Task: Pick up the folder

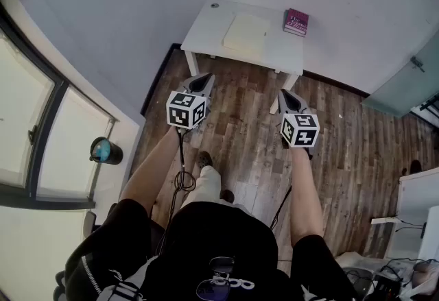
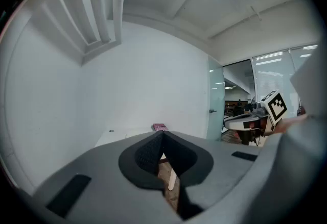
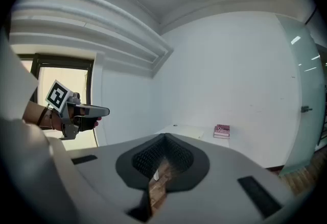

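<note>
"Over on the white table (image 1: 206, 29) by the far wall, that pale folder (image 1: 245, 33) lying flat, is that what they're after?"

"That's it. It sits about mid-table, with a maroon book (image 1: 295, 22) to its right near the far right corner. Nothing is touching either one."

"And the person is well back from it?"

"Yes, standing out on the wooden floor (image 1: 343, 149) with both arms held forward. The left gripper (image 1: 204, 79) and the right gripper (image 1: 284, 94) point toward the table, tipped slightly down, both short of its near edge."

"Anything in the claws?"

"Nothing. Each pair of jaws is pressed together, with only bits of floor and table showing past them."

"So which step would you call this?"

"The approach, I'd say, right at its start, with no reach made yet. Next they'd need to walk up to the near edge, spread one pair of jaws and get a jaw under an edge of the folder. It looks thin and lies flat, so sliding it to overhang the table, or steadying it with the other gripper, might help. They should also keep clear of the book."
</note>
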The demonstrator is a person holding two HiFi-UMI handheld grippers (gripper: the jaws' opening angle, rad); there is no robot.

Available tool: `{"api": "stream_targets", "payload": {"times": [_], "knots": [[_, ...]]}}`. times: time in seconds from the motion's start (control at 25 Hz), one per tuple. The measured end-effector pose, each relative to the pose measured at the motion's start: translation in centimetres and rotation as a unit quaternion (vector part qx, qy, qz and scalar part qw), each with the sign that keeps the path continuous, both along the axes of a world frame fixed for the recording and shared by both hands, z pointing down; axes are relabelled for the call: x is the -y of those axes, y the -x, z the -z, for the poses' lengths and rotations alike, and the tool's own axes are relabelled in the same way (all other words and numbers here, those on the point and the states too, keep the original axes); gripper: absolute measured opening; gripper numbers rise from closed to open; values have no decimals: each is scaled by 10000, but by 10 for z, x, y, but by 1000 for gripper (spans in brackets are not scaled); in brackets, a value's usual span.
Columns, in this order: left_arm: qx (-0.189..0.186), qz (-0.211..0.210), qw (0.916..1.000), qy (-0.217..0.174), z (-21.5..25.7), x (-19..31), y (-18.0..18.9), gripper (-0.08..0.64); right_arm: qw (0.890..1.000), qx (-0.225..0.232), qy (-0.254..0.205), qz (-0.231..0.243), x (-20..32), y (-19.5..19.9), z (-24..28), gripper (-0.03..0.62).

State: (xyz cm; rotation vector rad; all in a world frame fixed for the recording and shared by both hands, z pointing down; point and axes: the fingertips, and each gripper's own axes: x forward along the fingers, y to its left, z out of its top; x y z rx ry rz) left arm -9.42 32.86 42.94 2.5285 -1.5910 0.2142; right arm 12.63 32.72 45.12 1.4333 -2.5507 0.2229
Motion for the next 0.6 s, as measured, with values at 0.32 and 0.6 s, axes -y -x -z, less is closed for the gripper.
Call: {"api": "stream_targets", "payload": {"times": [0.32, 0.6], "knots": [[38, 18, 10000, 24, -1, -2, -7, 21, 10000, 46, 17, -22, -2, -8, 1, 23], [54, 1, 10000, 71, -5, -2, -13, 21, 10000, 43, -9, -50, -3, -12, -2, 23]]}}
